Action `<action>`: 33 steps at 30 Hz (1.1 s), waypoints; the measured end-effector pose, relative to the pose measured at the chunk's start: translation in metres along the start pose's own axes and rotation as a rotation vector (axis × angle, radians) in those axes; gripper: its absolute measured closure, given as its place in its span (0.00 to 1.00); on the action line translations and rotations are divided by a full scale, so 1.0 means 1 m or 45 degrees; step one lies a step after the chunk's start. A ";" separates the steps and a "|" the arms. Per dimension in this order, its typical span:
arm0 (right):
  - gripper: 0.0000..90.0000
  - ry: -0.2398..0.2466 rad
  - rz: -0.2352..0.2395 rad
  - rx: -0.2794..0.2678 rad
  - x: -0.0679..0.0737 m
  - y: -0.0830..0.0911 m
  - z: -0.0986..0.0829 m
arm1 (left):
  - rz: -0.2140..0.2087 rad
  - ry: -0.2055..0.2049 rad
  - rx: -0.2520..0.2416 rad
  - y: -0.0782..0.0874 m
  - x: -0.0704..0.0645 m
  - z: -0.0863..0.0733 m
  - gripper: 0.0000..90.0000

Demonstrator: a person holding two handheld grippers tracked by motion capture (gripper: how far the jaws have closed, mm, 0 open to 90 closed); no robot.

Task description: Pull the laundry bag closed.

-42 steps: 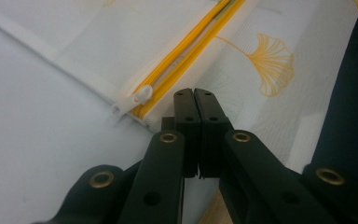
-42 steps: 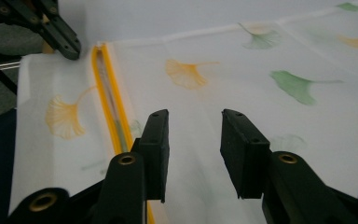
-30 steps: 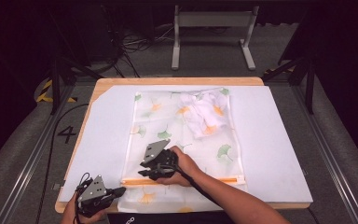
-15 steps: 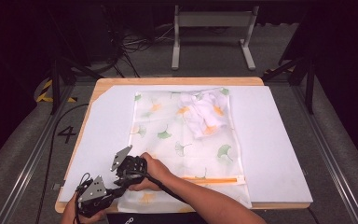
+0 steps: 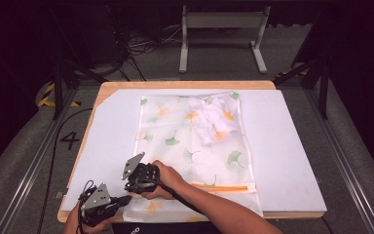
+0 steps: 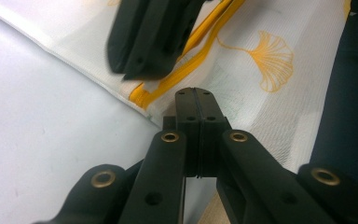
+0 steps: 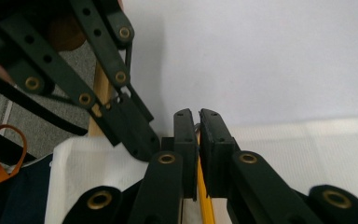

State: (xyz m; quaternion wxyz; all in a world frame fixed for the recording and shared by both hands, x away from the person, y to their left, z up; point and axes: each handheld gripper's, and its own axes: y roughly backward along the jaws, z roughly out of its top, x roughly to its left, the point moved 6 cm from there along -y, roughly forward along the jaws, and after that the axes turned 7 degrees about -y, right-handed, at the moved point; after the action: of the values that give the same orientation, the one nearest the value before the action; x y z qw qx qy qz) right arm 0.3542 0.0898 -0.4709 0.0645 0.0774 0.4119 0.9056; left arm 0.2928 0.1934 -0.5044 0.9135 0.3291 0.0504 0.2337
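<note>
The mesh bag lay flat mid-frame on the worktop. The right gripper had its jaws clamped on the orange zipper; the left gripper pinched the bag's corner. A slipped pull could have bunched the mesh. The zipper's slider was hidden.

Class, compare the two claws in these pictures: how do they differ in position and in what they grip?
The left claw sits at the mesh bag's near-left corner, shut on the fabric; the right claw lies farther in, closed around the orange zipper. The left hand is at the table edge; the right hand rests over the bag. Both are black.
</note>
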 end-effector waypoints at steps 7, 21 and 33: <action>0.94 0.005 -0.003 0.019 -0.001 0.008 -0.013 | -0.011 0.021 -0.009 0.000 0.001 -0.001 1.00; 0.80 0.118 -0.020 0.141 0.003 0.013 -0.014 | 0.003 -0.003 -0.003 0.000 0.000 0.000 1.00; 0.82 0.098 -0.033 0.268 -0.004 -0.002 -0.010 | 0.014 -0.005 0.004 0.000 0.000 0.001 1.00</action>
State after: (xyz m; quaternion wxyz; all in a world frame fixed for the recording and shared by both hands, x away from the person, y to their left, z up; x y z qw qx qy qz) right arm 0.3559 0.0831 -0.4799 0.0520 0.0436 0.5078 0.8588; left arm 0.2927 0.1928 -0.5040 0.9118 0.3313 0.0470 0.2378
